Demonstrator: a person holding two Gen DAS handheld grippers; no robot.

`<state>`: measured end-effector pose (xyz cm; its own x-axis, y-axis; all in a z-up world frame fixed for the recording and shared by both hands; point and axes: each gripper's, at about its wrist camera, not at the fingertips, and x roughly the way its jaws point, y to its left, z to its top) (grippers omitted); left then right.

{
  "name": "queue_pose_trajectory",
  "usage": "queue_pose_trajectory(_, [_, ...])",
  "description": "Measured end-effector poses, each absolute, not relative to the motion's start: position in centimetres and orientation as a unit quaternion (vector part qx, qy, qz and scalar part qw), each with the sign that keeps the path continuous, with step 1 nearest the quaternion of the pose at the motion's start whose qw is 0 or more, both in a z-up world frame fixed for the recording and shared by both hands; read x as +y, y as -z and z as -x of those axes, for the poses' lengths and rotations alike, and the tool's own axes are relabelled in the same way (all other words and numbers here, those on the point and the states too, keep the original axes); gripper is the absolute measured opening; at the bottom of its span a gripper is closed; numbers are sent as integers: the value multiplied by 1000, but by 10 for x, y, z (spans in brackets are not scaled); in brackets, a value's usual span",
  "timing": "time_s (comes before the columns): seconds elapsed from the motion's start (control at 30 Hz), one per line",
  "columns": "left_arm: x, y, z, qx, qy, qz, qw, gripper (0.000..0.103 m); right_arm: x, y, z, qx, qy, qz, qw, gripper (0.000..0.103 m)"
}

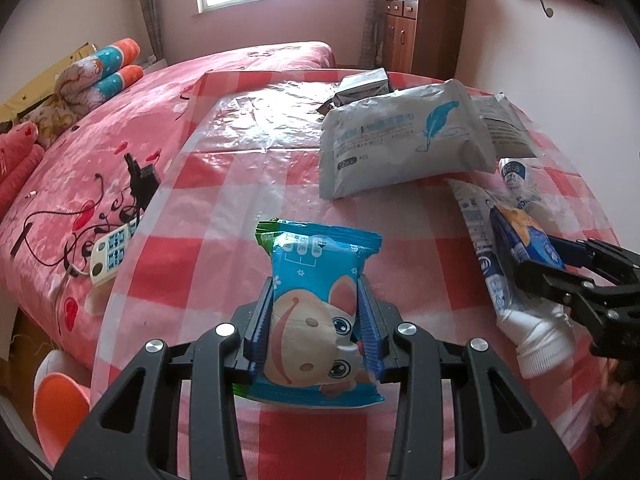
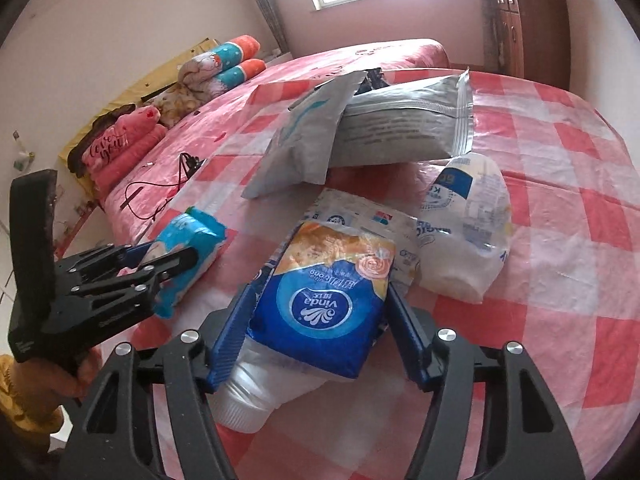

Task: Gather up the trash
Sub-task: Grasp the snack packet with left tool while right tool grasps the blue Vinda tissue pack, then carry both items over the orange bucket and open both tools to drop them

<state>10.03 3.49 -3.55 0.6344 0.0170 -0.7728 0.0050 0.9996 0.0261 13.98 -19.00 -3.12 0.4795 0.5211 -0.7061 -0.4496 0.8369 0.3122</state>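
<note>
A blue wipes pack with a cartoon face sits between the blue pads of my left gripper, which is shut on it just above the checked table. The right wrist view shows the same wipes pack at the left in the left gripper. My right gripper has a blue and orange tissue pack between its fingers, and both pads touch the pack's sides. A white tube lies under that pack. In the left wrist view the right gripper is at the right edge.
Two grey pouches overlap at the back of the table, with a crumpled white bag and a flat printed wrapper near them. A pink bed with a remote and cables lies left. A wooden cabinet stands behind.
</note>
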Motion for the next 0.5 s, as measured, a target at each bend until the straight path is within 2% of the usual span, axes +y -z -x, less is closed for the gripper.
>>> queue_pose_trajectory(0.17, [41, 35, -90, 428, 1, -1, 904, 40, -189, 33, -138, 418, -275, -29, 865, 65])
queue_pose_trajectory(0.5, [64, 33, -68, 429, 19, 51, 901, 40, -189, 27, -125, 392, -265, -31, 880, 53])
